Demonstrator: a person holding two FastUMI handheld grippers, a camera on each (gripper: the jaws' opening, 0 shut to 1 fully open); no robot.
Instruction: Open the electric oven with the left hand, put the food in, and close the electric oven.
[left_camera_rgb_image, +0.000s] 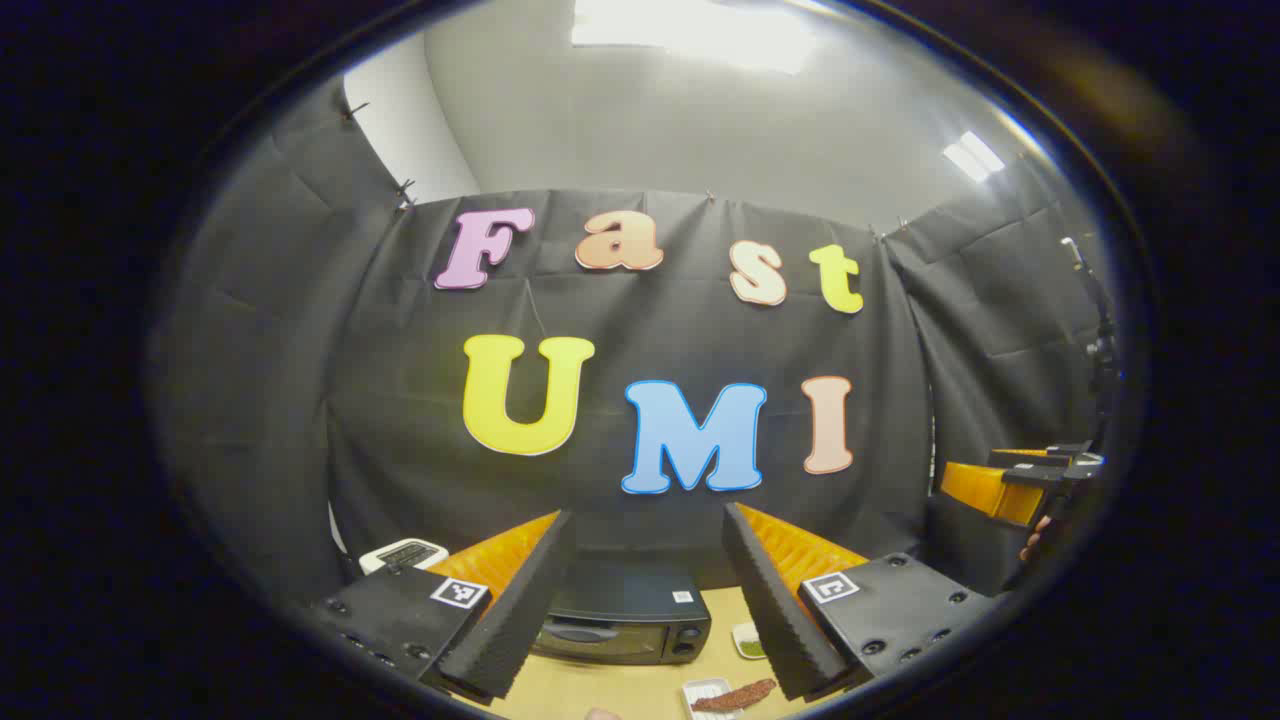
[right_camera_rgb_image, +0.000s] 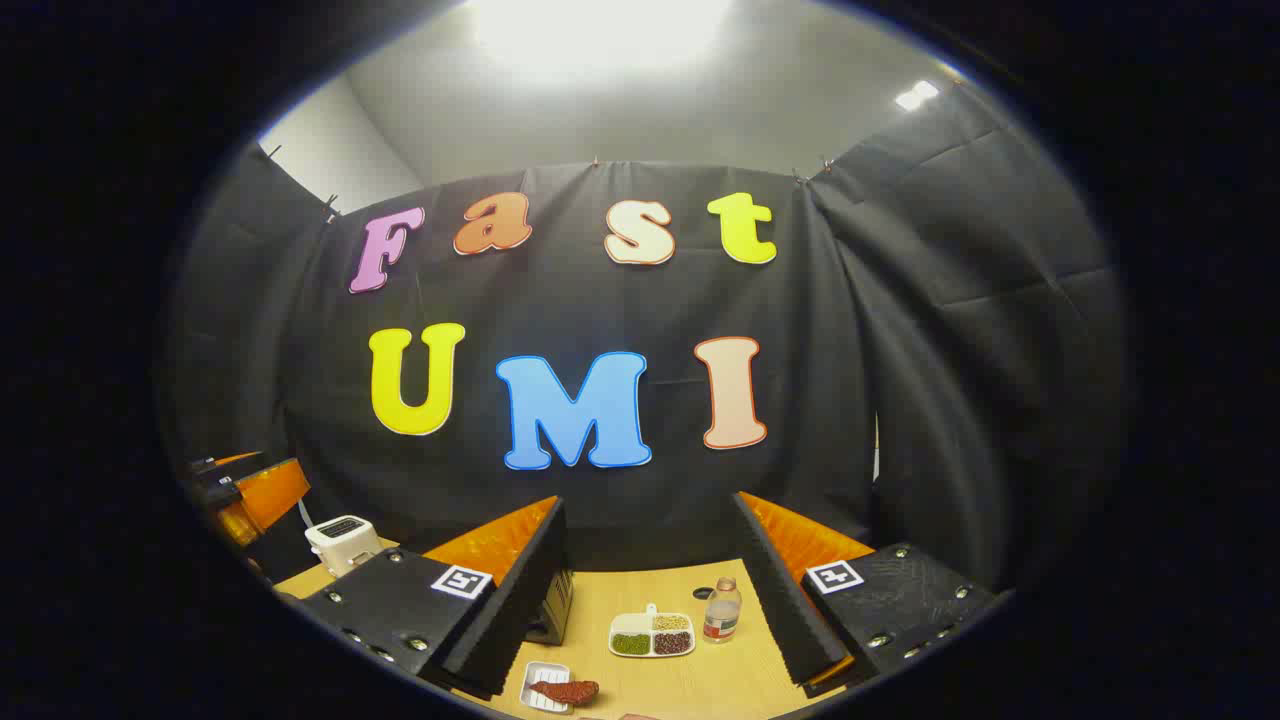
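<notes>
Both grippers hung spread wide and empty above the table (right_camera_rgb_image: 690, 690), the left gripper (left_camera_rgb_image: 648, 600) facing the closed oven (left_camera_rgb_image: 625, 625) at the back wall, the right gripper (right_camera_rgb_image: 655, 600) over a divided dish (right_camera_rgb_image: 652, 636) and bottle (right_camera_rgb_image: 722, 610), with the food (right_camera_rgb_image: 565, 690) on its small tray (right_camera_rgb_image: 540, 675) near the front edge.

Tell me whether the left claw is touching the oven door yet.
Apart. In the left gripper view the left claw hangs open, high above the table, with the oven farther off between its fingers, door shut.
</notes>
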